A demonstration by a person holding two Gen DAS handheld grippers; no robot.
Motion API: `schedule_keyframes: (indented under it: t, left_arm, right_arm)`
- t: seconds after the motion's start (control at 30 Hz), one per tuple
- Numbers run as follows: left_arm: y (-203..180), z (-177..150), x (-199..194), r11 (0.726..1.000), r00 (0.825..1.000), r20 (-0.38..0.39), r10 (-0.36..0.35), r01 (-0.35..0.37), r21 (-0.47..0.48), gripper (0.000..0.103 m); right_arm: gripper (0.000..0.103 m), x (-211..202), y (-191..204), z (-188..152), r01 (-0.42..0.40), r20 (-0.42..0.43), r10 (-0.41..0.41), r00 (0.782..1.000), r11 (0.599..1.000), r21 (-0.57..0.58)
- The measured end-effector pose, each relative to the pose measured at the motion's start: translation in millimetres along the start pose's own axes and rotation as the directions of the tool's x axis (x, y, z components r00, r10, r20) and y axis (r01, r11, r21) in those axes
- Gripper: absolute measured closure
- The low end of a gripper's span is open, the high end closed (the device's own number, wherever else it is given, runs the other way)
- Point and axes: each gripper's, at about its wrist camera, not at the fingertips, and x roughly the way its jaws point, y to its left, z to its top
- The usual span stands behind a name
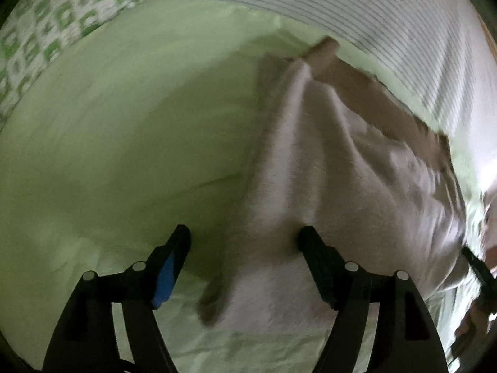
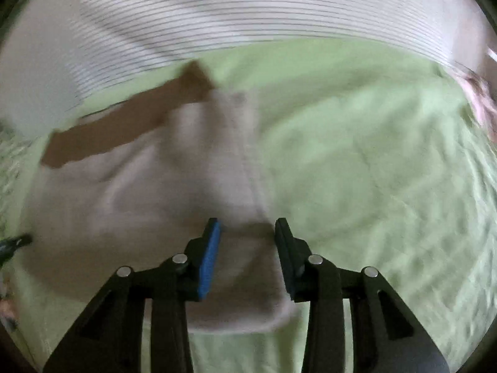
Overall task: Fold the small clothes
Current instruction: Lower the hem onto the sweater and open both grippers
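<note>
A small pale pink garment (image 1: 326,171) with a brown band (image 1: 366,96) along its far edge lies rumpled on a light green sheet (image 1: 124,124). My left gripper (image 1: 243,233) hovers open over the garment's left edge, one finger over the sheet and the other over the cloth, with nothing pinched. In the right wrist view the same garment (image 2: 155,202) and its brown band (image 2: 124,124) spread to the left. My right gripper (image 2: 247,222) stands open above the garment's near right corner, and its pads do not press on the cloth. Both views are blurred.
A white cloth with thin dark stripes (image 1: 372,15) (image 2: 248,9) lies along the far side. A green-and-white patterned fabric (image 1: 46,21) sits at the far left. The green sheet (image 2: 372,155) stretches to the right. The right gripper's finger (image 1: 478,267) shows at the left view's right edge.
</note>
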Motion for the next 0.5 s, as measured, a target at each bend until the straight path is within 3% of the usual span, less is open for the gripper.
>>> schedule_keyframes:
  t: [0.07,0.13,0.3,0.4,0.5]
  left_arm:
    - [6.5,-4.7,-12.1,1.0,1.0,0.013,0.014,-0.013,-0.026,0.03]
    - [12.5,-7.0,-23.0,0.998,1.0,0.012,0.026,-0.025,-0.061,0.03]
    - [19.5,-25.9,-31.8,0.992,0.999,-0.029,0.014,-0.017,-0.123,0.03]
    - [26.1,-40.8,-33.7,0.982,0.998,-0.067,-0.015,0.002,-0.189,0.03]
    - [30.3,-54.5,-33.5,0.967,0.994,-0.1,-0.053,0.026,-0.252,0.027]
  right_arm:
    - [0.063,-12.6,-12.4,2.8,-0.116,0.018,0.115,0.993,0.991,0.073]
    - [0.059,-24.7,0.6,6.5,-0.118,0.045,0.116,0.992,0.993,0.025]
    - [0.052,-27.3,34.4,4.9,-0.22,0.034,0.222,0.975,0.975,-0.04]
    - [0.052,-21.9,34.3,-5.3,-0.182,-0.002,0.183,0.983,0.982,-0.05]
    - [0.052,-26.4,17.9,-5.0,-0.079,0.006,0.079,0.997,0.997,-0.006]
